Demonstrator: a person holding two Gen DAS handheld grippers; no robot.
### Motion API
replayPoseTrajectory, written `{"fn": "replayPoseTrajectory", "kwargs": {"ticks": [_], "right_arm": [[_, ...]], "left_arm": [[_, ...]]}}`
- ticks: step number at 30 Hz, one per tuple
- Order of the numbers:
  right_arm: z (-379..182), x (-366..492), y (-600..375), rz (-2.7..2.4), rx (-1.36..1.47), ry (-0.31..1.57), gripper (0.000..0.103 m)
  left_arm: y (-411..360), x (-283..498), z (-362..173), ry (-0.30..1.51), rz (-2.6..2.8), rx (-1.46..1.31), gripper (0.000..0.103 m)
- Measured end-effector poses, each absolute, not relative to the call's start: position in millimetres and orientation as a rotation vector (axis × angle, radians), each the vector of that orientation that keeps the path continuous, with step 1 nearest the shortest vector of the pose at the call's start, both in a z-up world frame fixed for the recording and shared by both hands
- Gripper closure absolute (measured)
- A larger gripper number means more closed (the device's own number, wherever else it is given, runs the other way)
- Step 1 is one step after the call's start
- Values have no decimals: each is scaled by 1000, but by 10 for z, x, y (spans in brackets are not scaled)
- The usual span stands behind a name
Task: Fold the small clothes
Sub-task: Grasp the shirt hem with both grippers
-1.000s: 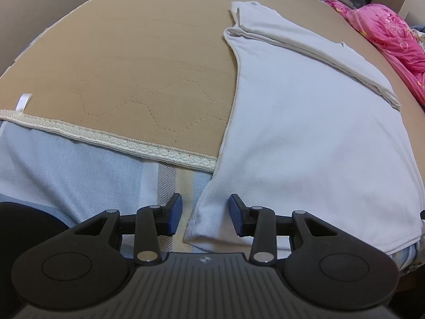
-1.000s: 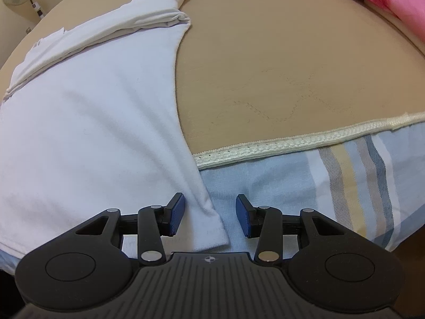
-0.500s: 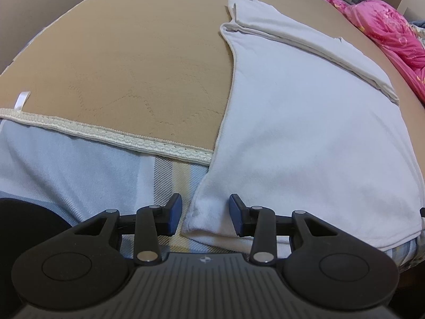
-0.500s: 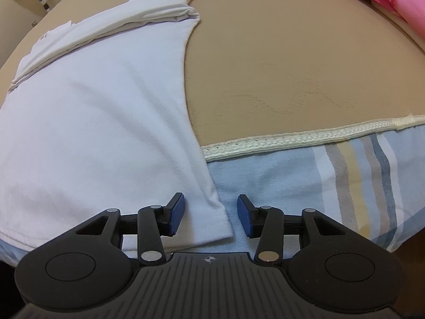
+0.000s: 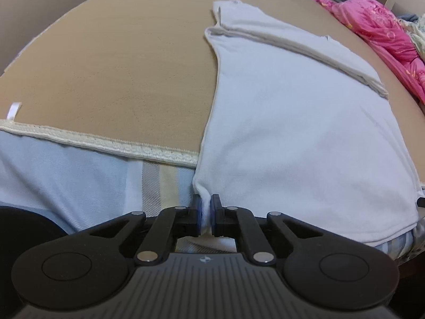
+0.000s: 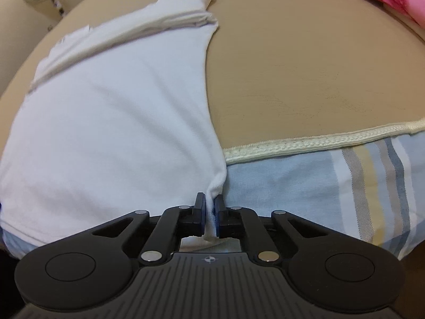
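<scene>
Pink bedding [image 5: 385, 34] cut off; garment [image 6: 106, 122] corners pinched hidden.

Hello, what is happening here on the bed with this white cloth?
A person is folding a white garment spread on a tan quilted mat. The left gripper and the right gripper have just closed, each pinching one near corner of the garment. The far end is already folded over; the near edge is not yet lifted. A pink blanket lies beyond.
</scene>
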State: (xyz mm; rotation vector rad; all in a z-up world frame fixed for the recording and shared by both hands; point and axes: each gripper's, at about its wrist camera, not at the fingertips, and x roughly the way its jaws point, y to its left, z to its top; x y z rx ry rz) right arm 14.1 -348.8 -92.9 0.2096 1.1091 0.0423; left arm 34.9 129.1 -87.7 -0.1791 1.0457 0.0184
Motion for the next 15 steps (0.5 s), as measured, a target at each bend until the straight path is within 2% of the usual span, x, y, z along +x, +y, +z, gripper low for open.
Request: {"fn": "replayPoseTrajectory", "kwargs": {"ticks": [6, 8, 15], "right_arm": [[-982, 98, -3578, 4, 274, 1147, 92], [-1017, 107, -3548, 0, 253, 1163, 91], [-1024, 125, -3517, 4, 218, 1163, 91]], "left_arm": [[1440, 306, -872, 1079, 18, -284, 93], [1462, 319, -898, 1096, 26, -299, 89], [1416, 336, -903, 1097, 30, -268, 89]]}}
